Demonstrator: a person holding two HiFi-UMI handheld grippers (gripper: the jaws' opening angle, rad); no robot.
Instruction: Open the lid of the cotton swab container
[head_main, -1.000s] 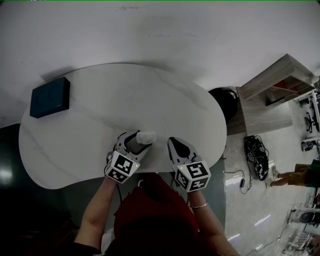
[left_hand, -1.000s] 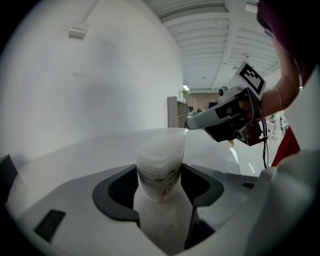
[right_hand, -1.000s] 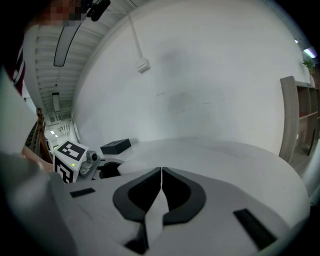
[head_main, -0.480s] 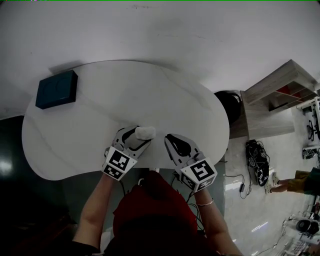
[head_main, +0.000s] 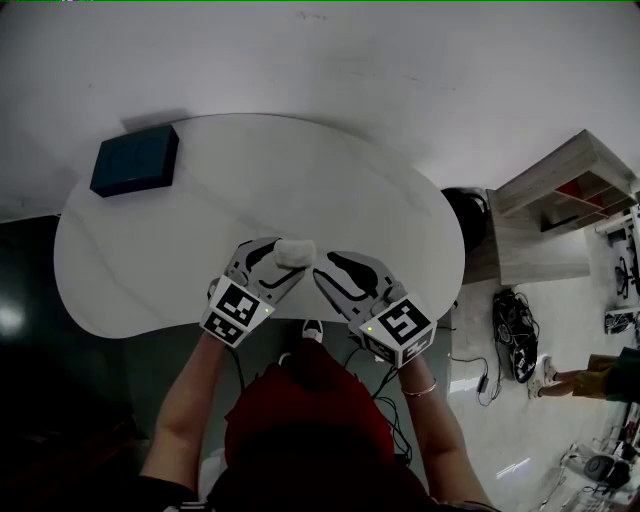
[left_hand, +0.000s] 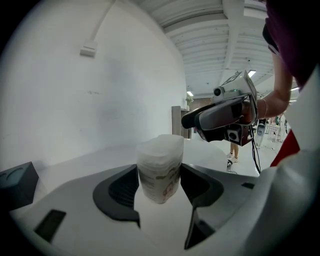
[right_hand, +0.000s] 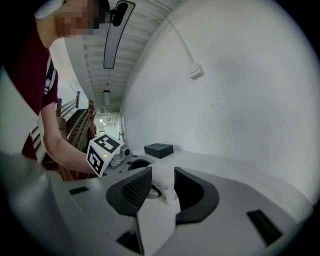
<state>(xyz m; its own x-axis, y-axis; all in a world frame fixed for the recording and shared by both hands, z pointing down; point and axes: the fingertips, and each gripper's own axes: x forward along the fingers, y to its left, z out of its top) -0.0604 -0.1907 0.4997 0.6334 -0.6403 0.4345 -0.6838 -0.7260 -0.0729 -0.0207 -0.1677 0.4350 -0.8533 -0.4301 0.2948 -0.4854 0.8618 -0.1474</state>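
Grippers number two, and between them is one cotton swab container (head_main: 296, 251). One dark blue box (head_main: 135, 160) lies alone at the far left corner of the single white table (head_main: 250, 190), well apart from everything else.

The container is small, pale and roughly round. Its upper part is frosted white with stepped ridges, and its lower part carries a label with faint brownish print. It leans a little and sits over the near part of the table, right in front of the person.

The left gripper (head_main: 272, 268) has its two dark pads pressed against the container's sides, one on each side, and so holds it. The right gripper (head_main: 322, 270) is just beside it, tips turned toward the container. Its jaws have just been opening and stand partly apart. The container's end shows in the gap between them, and neither pad presses on it.
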